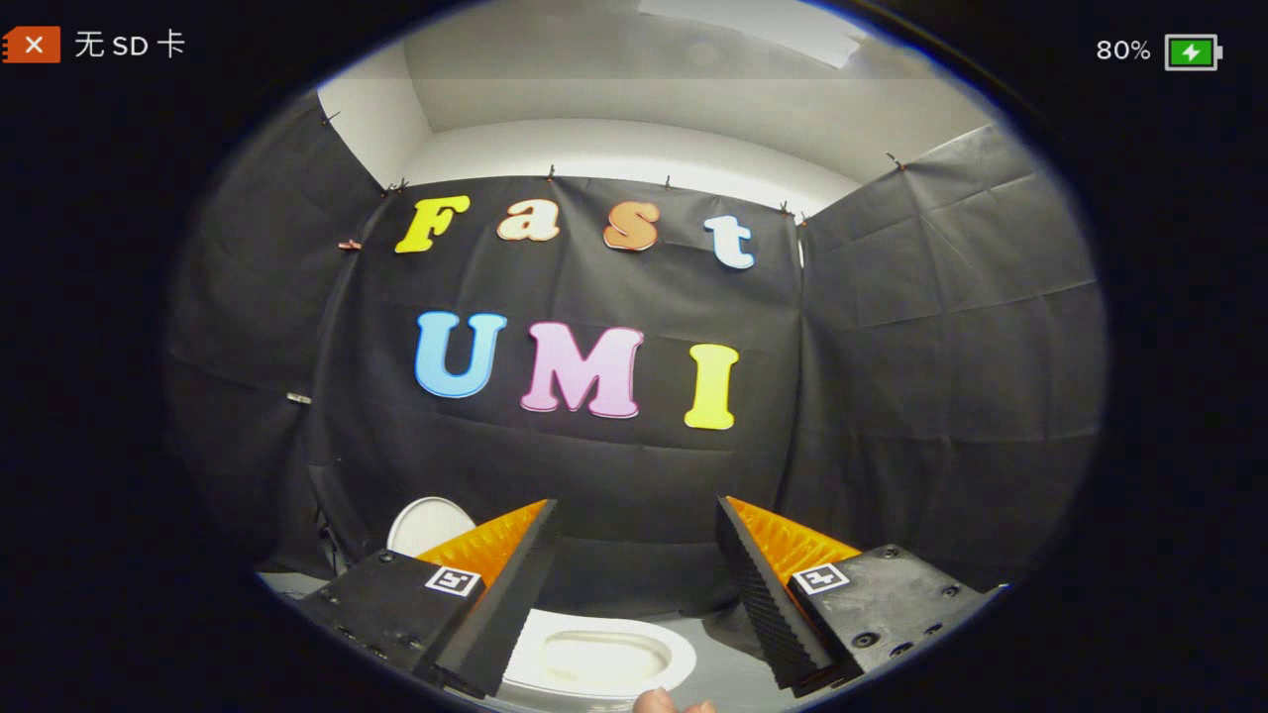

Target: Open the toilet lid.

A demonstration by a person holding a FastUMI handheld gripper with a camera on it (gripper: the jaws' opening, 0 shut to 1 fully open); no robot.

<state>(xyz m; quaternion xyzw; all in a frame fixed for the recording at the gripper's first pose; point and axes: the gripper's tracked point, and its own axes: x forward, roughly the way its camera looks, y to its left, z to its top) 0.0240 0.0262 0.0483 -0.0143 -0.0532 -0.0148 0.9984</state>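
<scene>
Tongs [637, 555] – spread wide, gripping nothing | toilet [594, 662] below – white, bowl exposed | lid [428, 525] upright behind

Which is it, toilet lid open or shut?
Open: the toilet bowl lies uncovered beneath the gripper, which is spread and empty.

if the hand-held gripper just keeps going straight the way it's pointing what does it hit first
Most likely the black cloth wall ahead. The hand-held gripper is open, nothing between its fingers, and it aims level above the toilet bowl, which sits low between and below them. Depth to the wall is hard to judge.
</scene>
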